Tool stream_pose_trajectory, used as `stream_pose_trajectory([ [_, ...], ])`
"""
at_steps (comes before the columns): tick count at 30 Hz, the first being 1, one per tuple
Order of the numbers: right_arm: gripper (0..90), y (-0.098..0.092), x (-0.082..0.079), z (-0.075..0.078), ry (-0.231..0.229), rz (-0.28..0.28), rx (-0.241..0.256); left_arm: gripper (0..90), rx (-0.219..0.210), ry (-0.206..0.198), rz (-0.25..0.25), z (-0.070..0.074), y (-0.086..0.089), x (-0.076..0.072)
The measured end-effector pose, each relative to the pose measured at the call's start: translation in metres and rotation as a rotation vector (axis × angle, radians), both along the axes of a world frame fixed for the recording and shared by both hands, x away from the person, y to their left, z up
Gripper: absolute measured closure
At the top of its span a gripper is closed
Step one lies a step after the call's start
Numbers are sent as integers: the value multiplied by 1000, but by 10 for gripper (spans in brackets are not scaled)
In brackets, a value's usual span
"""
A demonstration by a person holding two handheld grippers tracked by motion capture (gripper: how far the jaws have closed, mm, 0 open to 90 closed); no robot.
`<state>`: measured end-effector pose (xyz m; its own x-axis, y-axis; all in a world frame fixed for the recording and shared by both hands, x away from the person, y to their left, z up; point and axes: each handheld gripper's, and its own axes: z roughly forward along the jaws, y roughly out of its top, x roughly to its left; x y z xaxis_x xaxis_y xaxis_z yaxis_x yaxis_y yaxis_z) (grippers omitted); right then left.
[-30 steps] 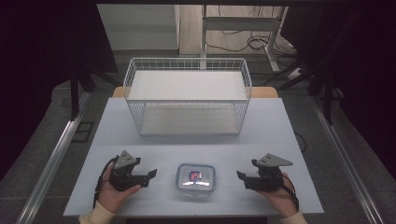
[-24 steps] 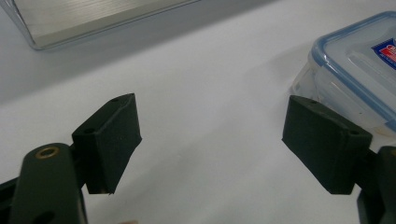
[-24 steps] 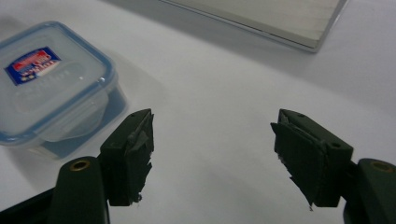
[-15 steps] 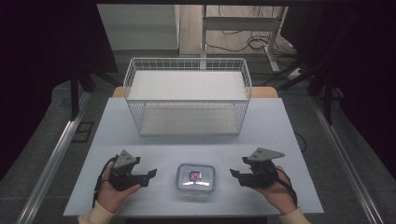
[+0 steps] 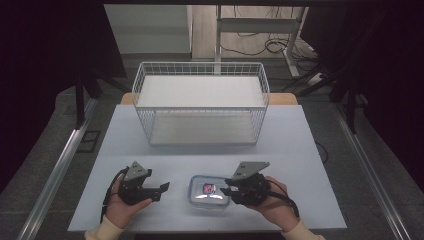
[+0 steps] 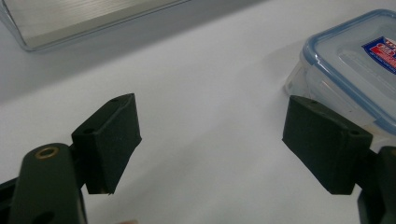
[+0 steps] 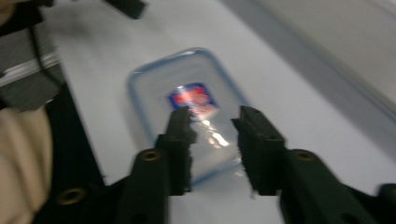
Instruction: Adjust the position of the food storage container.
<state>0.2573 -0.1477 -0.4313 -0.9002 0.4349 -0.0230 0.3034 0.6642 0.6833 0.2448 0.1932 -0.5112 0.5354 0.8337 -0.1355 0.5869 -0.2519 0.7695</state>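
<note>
- A small clear food container (image 5: 209, 190) with a blue-rimmed snap lid and a red-and-blue label lies flat on the worktop (image 5: 300, 140), near its front edge and well in front of the wire basket (image 5: 200, 102).
- It looks like light, stiff plastic with a smooth, glossy lid, so it is likely to slide or skate if pushed from one side. What it holds, if anything, cannot be told.
- The surest hold is probably across its short sides or on the lid's rim and latch tabs, not on the slick flat top.
- The right gripper (image 7: 212, 135) hangs over the container's near end, jaws narrowly parted with nothing between them; the view is blurred, and contact with the lid cannot be told.
- The left gripper (image 6: 210, 140) sits just beside the container on its other side, low over the worktop, jaws wide apart and empty, one jaw close to the container's corner.
- Between container and basket the worktop is bare, giving open room to lift or slide away from the person.
- The front edge is close behind the container, so a pull towards the person risks tipping it off.
- The basket is open-topped, with tall wire walls to clear.
</note>
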Motion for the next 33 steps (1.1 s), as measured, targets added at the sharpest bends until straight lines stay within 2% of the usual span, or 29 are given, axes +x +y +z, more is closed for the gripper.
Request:
stream_pose_trajectory([
  [4, 873, 23, -8, -5, 43, 108, -50, 188, 0, 0, -2, 0, 0, 1],
  [8, 890, 45, -19, -17, 63, 216, -113, 188, -3, -3, 2, 1, 1, 0],
  [11, 890, 56, -26, -29, 69, 262, -159, 187, -6, -11, 2, 3, 2, -1],
  [15, 891, 61, -26, -46, 70, 263, -216, 187, -12, -20, -1, 5, 1, -2],
  [18, 891, 60, -22, -54, 85, 252, -226, 188, -13, -21, -1, 6, 1, -2],
  [20, 892, 60, -19, -57, 77, 243, -240, 188, -14, -19, -2, 6, 1, -2],
  [21, 892, 60, -18, -58, 93, 249, -230, 188, -14, -19, -2, 6, 1, -2],
  [31, 892, 64, -14, -59, 47, 235, -253, 188, -14, -22, -2, 7, 1, -2],
  [33, 892, 65, -10, -59, 55, 234, -249, 188, -17, -20, 5, 8, 3, -2],
])
